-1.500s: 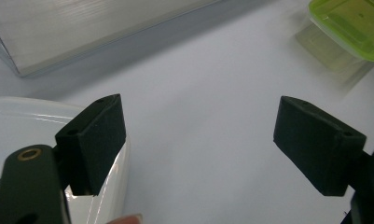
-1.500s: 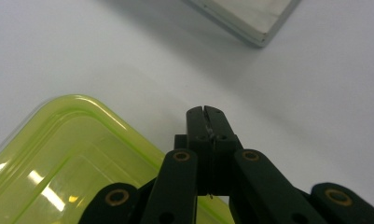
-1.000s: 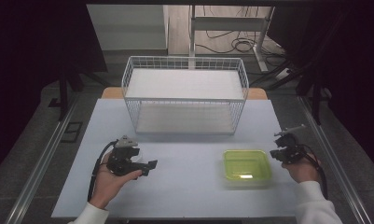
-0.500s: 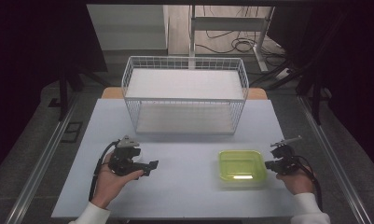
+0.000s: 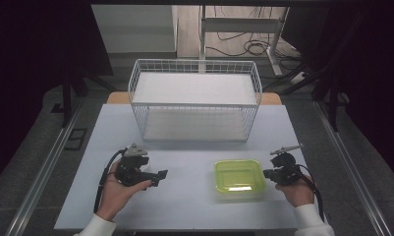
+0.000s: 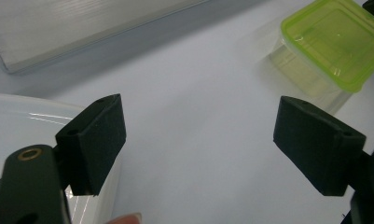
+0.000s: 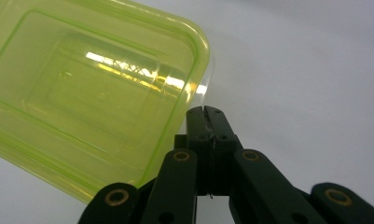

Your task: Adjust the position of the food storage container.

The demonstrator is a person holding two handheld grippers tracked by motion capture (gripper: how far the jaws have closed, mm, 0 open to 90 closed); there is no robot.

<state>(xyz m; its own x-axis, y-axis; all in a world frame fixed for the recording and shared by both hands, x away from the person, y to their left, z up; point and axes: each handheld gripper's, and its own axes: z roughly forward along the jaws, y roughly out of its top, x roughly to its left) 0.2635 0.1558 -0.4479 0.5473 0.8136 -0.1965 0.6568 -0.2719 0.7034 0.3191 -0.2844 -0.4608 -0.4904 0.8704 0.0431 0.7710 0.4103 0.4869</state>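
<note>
A yellow-green lidded plastic box [image 5: 238, 177] sits on the pale table right of centre. My right gripper [image 5: 267, 173] is at its right edge, pointing left. In the right gripper view the jaws [image 7: 205, 114] are shut with nothing between them, and their tips lie against the rim at a corner of the box [image 7: 82, 84]. My left gripper [image 5: 158, 178] is held low at the table's left, pointing right, well apart from the box. Its pads [image 6: 96, 142] stand wide open and empty, with the box [image 6: 336, 42] far ahead of them.
A white wire basket [image 5: 194, 98] stands at the back middle of the table [image 5: 194, 211]; its base [image 6: 82, 23] shows ahead of the left gripper. A glossy white surface [image 6: 17, 126] lies beside the left pad. Bare tabletop lies between the two grippers.
My right gripper has moved left and toward the front edge, up against the box, and the box has slid left across the table. The left gripper has stayed put.
</note>
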